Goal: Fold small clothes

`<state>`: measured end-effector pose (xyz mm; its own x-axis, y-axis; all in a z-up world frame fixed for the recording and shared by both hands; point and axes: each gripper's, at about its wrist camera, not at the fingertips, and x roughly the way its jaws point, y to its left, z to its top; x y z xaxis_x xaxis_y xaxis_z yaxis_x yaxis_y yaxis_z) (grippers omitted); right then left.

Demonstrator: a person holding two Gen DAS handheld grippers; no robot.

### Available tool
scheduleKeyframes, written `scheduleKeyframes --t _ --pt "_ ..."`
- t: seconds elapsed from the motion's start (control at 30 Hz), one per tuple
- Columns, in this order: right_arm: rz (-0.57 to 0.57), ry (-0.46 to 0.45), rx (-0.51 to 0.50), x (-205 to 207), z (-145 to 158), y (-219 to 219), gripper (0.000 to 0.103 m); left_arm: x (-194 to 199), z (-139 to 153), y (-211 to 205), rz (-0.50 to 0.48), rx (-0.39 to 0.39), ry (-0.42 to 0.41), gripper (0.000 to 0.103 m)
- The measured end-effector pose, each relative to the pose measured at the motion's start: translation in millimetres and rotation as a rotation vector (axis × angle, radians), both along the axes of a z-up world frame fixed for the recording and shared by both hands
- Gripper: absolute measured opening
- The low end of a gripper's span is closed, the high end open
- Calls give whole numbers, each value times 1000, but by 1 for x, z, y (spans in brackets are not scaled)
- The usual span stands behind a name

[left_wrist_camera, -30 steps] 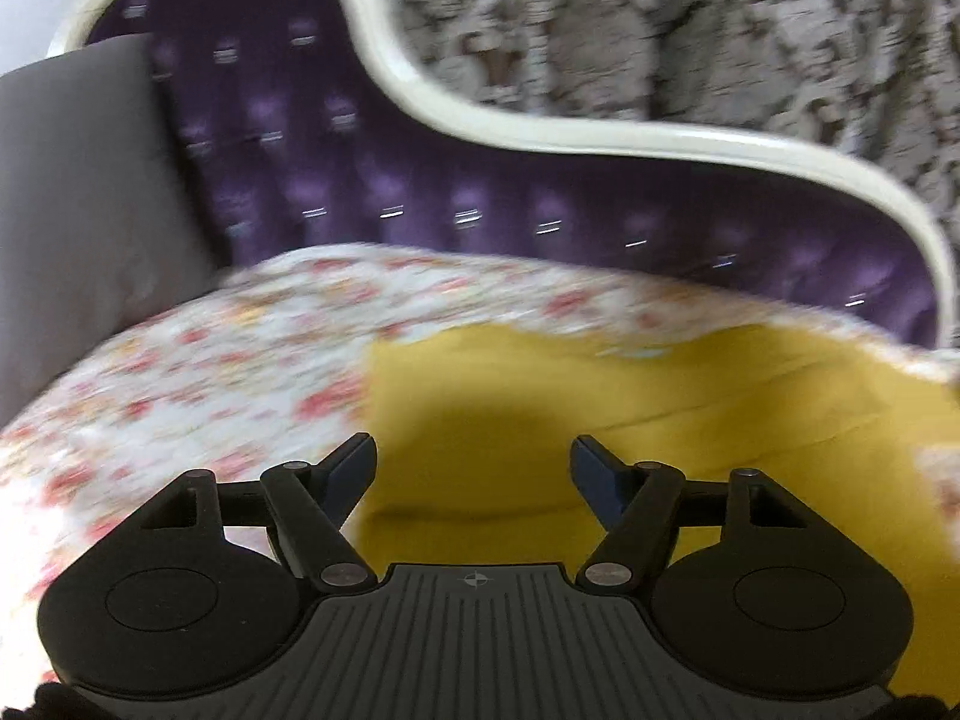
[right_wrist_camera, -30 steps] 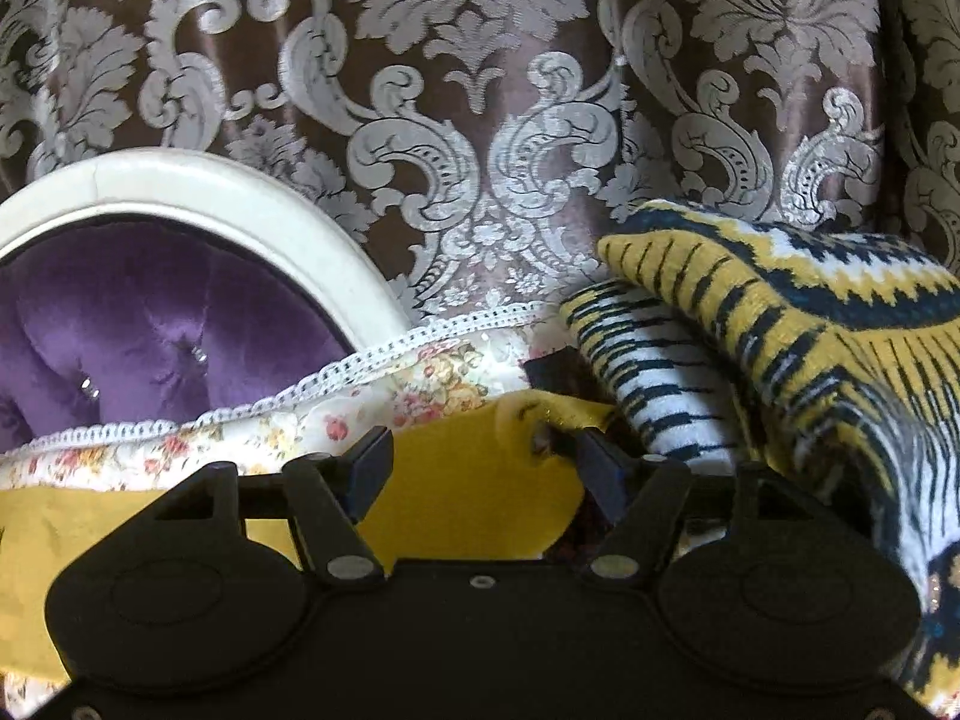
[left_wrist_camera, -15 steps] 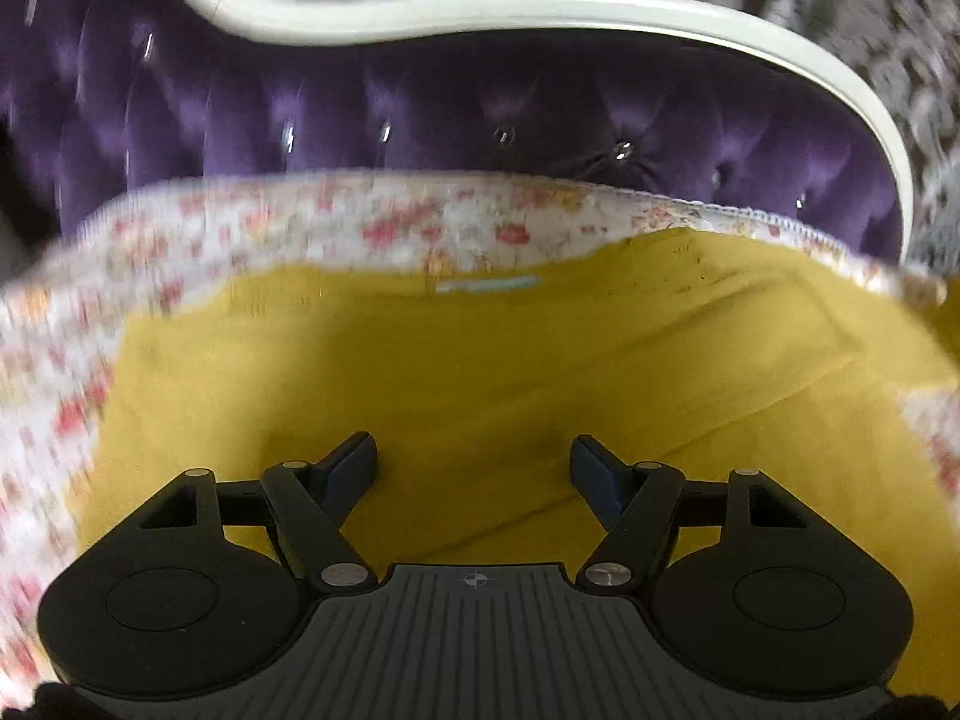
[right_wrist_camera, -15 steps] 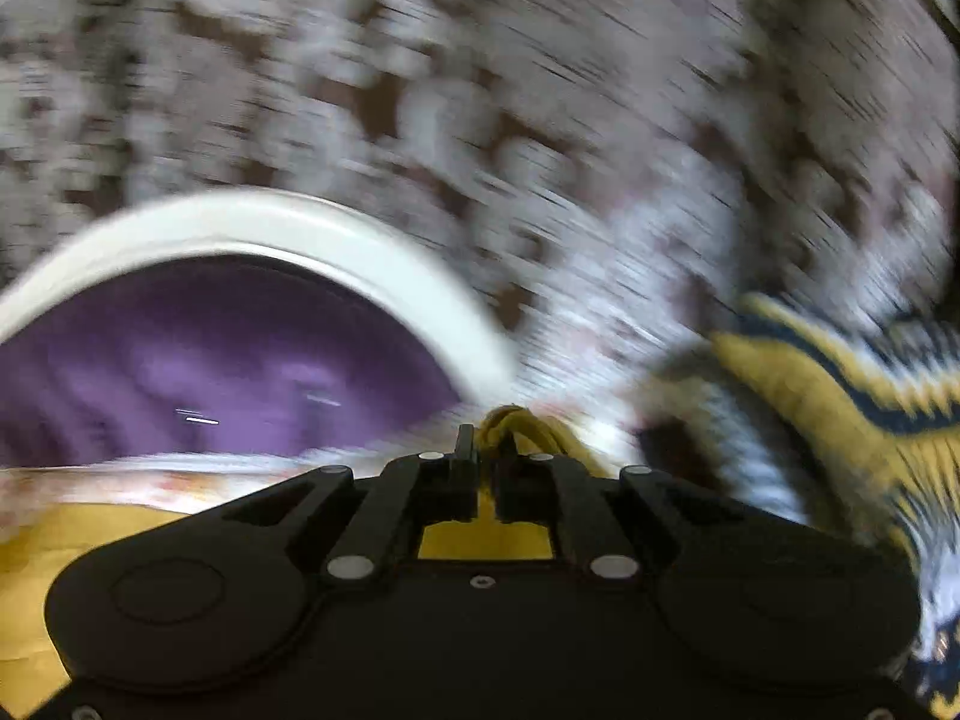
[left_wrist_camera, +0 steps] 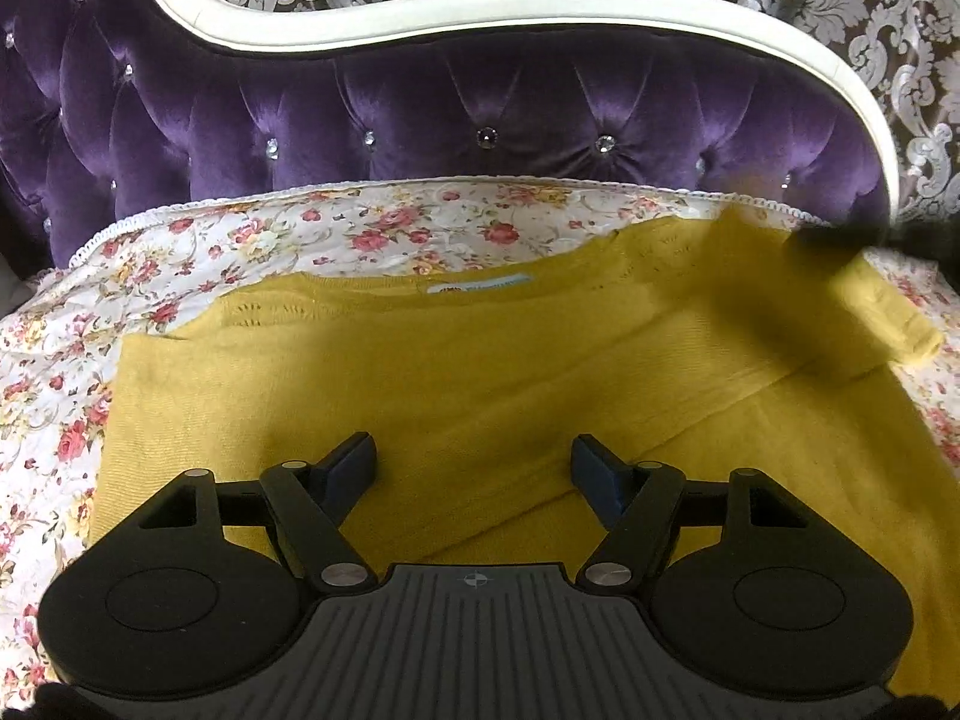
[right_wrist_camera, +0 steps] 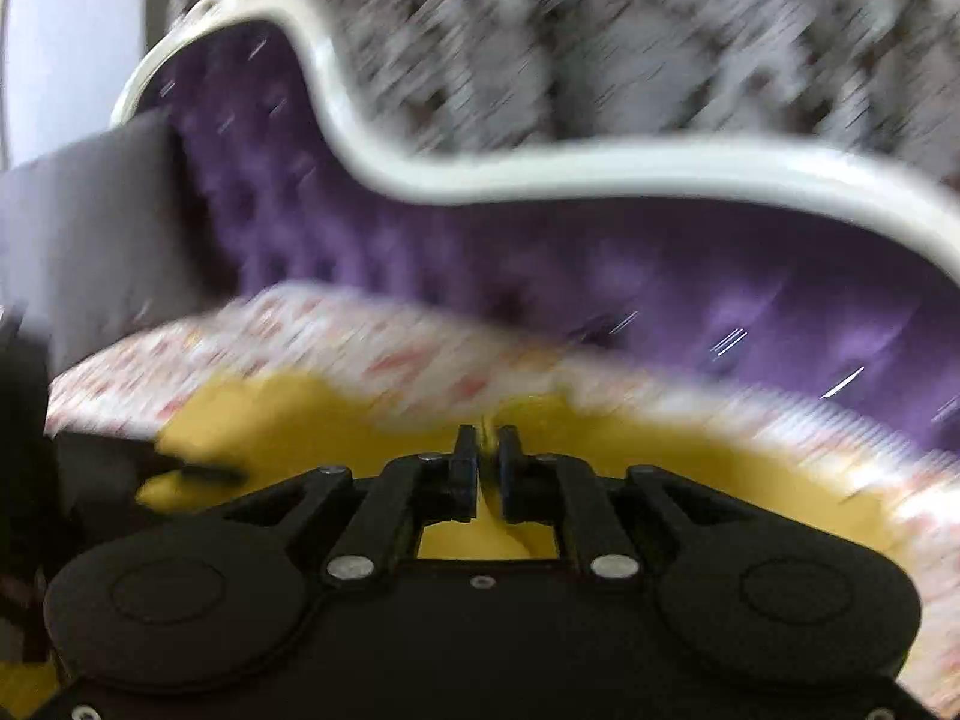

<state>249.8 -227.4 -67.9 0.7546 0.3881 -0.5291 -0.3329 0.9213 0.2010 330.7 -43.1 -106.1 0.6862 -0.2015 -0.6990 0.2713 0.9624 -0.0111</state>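
A mustard-yellow knit sweater (left_wrist_camera: 480,372) lies flat on the floral sheet (left_wrist_camera: 372,228), its neck label (left_wrist_camera: 480,288) toward the sofa back. My left gripper (left_wrist_camera: 474,456) hovers open over the sweater's body, with nothing between its fingers. In the blurred right wrist view, my right gripper (right_wrist_camera: 487,450) pinches a fold of the yellow sweater (right_wrist_camera: 360,438); its jaws are opening slightly, with the cloth still between the pads. In the left wrist view the sweater's sleeve (left_wrist_camera: 870,324) lies folded over at the right. A dark blur above it is the right gripper (left_wrist_camera: 840,240).
A purple tufted sofa back (left_wrist_camera: 480,114) with a white curved frame (left_wrist_camera: 540,6) rises behind the sheet. A brown and silver damask curtain (left_wrist_camera: 840,0) hangs behind it. A grey cushion (right_wrist_camera: 90,240) stands at the left end of the sofa.
My right gripper shut on the sweater's sleeve end and swung left with it, away from the striped knit pile. My left gripper moved over the sweater's body, stayed open, then held still.
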Motion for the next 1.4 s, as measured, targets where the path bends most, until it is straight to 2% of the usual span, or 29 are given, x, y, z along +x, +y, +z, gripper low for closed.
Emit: scheduleKeyframes --t 0.07,0.1,0.23,0.37,0.43,0.57,0.67,0.8,0.87,0.9,0.97,1.0,1.07,1.17,1.23,1.4 --pt "13 29 -2 -11 -17 13 54 0 2 4 -7 -14 12 70" --pt "6 34 -7 -17 -21 15 58 -1 3 7 -8 -26 18 70" --pt "-24 89 -3 -42 -35 7 58 0 9 15 2 -98 51 70" --pt "-86 142 -53 -59 -41 4 58 2 16 8 -22 -170 70 70" --pt "-104 147 -51 -68 -43 0 58 5 19 -1 -49 -196 78 70" --pt "-91 133 -123 -79 -44 11 61 17 18 -25 -105 -246 114 70" --pt "-80 129 -141 -80 -45 14 62 31 12 -39 -128 -265 159 70" --pt "-85 127 -117 -81 -48 11 62 46 0 -54 -133 -309 226 70" --pt "-89 125 -93 -81 -50 8 62 49 -2 -61 -138 -330 229 69" --pt "-91 124 -88 -81 -51 7 62 50 -2 -65 -146 -338 233 63" --pt "-93 121 -85 -83 -51 7 62 52 -2 -71 -185 -369 258 4" --pt "-93 119 -86 -84 -51 8 62 51 0 -72 -198 -392 250 3" --pt "-93 119 -83 -84 -51 8 62 45 14 -76 -234 -401 175 3" --pt "-96 122 -70 -84 -51 6 62 33 46 -84 -291 -315 60 3" --pt "-96 125 -76 -83 -51 7 62 26 69 -84 -327 -289 0 3" --pt "-95 134 -97 -82 -49 11 62 19 107 -70 -337 -246 -98 3"
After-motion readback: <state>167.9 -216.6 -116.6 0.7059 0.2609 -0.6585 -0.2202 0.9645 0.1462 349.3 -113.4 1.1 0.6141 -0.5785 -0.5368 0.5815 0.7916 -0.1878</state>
